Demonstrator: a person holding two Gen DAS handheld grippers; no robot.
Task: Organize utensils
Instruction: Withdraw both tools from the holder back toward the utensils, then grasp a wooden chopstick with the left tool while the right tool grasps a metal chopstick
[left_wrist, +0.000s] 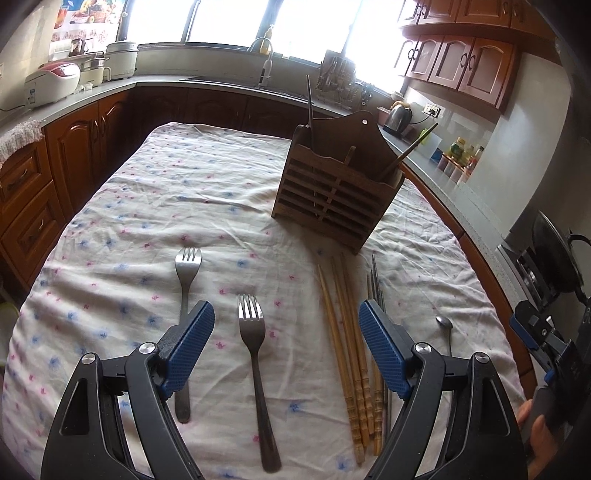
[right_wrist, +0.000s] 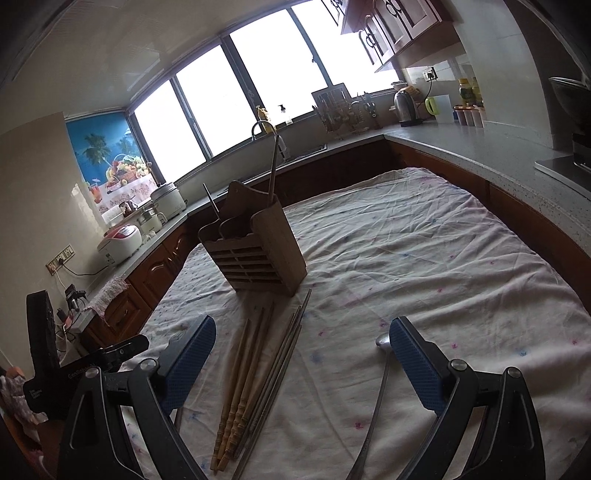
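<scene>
Standing at one o'clock: slatted wooden utensil holder (left_wrist: 334, 192). Lying at five o'clock: stiff, light bamboo chopsticks (left_wrist: 347, 354), gripping mid-shaft advisable. Resting dead centre: slippery steel fork (left_wrist: 255, 365). Hovering wide open, empty: left gripper (left_wrist: 286, 350), right gripper (right_wrist: 303, 363).

The left gripper's near finger (left_wrist: 192, 343) is covering part of the far fork's (left_wrist: 187, 266) handle. The right gripper's far finger (right_wrist: 413, 365) is hiding part of the spoon (right_wrist: 382, 341), whose handle is running off the bottom edge. The holder's (left_wrist: 332, 184) inside is staying out of sight.
</scene>
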